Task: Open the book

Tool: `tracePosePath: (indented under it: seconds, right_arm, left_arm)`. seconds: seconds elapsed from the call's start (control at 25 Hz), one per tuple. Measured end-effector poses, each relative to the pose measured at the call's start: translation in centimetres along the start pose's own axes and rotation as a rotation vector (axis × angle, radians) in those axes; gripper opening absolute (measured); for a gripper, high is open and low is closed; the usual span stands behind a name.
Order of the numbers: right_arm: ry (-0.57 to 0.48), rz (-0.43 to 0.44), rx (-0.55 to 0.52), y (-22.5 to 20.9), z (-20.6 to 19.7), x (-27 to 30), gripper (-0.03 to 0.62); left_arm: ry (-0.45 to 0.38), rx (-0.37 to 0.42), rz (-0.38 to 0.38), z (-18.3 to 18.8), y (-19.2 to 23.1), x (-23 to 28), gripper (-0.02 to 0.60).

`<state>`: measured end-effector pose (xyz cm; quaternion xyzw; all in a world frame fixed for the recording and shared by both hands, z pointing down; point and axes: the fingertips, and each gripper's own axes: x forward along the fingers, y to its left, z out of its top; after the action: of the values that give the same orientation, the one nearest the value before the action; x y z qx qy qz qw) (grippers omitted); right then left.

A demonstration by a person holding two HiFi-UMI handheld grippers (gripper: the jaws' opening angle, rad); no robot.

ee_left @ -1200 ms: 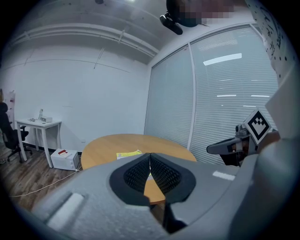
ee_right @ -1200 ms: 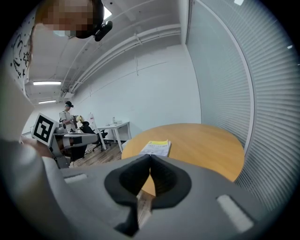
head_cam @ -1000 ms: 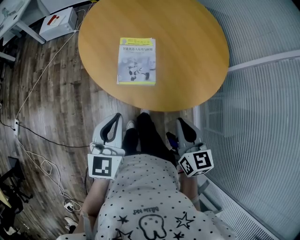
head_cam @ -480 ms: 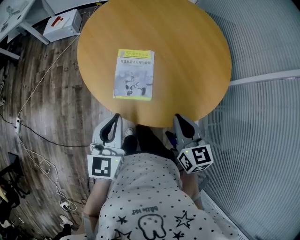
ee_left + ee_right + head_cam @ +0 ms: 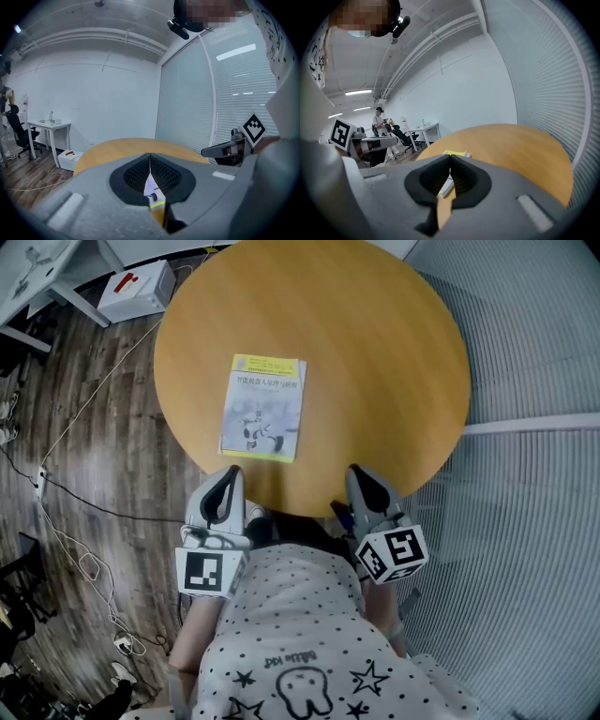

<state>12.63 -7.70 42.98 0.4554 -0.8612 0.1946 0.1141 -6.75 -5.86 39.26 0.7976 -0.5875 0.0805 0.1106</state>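
Note:
A closed book (image 5: 262,408) with a grey-white cover and yellow bands lies flat on the round wooden table (image 5: 375,362), on its left half. My left gripper (image 5: 231,472) is at the table's near edge, just below the book, its jaws shut and empty. My right gripper (image 5: 357,472) is at the near edge further right, also shut with nothing in it. In the left gripper view the book (image 5: 151,189) shows through the gap behind the closed jaws (image 5: 150,157). In the right gripper view the book (image 5: 456,153) lies beyond the closed jaws (image 5: 450,157).
A wood floor with cables (image 5: 66,474) lies left of the table. A white box (image 5: 136,290) sits on the floor at the far left. Window blinds (image 5: 534,521) run along the right. A white desk (image 5: 49,125) and a person (image 5: 380,121) on a chair are far off.
Both grippers have moved forward to the table's near edge. The book now sits closer to them in the head view. The jaws stayed shut.

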Motion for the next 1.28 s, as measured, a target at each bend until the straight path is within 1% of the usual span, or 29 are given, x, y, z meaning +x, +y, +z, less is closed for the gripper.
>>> tracePosePath:
  seconds: [0.16,0.36,0.6,0.8,1.0,1.28]
  right_arm:
    - [0.003,0.015,-0.002,-2.3,0.6,0.5,0.005]
    - [0.000,0.018,0.003,-4.1,0.5,0.4,0.003]
    - [-0.003,0.018,0.007,-4.7,0.2,-0.4,0.003]
    - [-0.035,0.013,0.014,-5.3,0.7,-1.2,0.003]
    - [-0.061,-0.019,0.004,-6.2,1.3,-2.3,0.003]
    - [-0.092,-0.067,-0.011,-7.1,2.4,-3.3,0.003]
  left_arm:
    - [-0.008,0.006,0.020,0.5,-0.7,2.1,0.012]
    - [-0.027,0.023,0.035,1.0,-0.9,3.5,0.014]
    - [-0.041,0.039,0.041,1.3,-1.4,3.5,0.012]
    - [-0.048,0.051,0.045,1.4,-1.9,3.7,0.012]
    - [-0.043,0.052,0.045,1.3,-2.4,3.6,0.014]
    - [-0.087,0.049,0.035,2.3,-2.4,3.4,0.014]
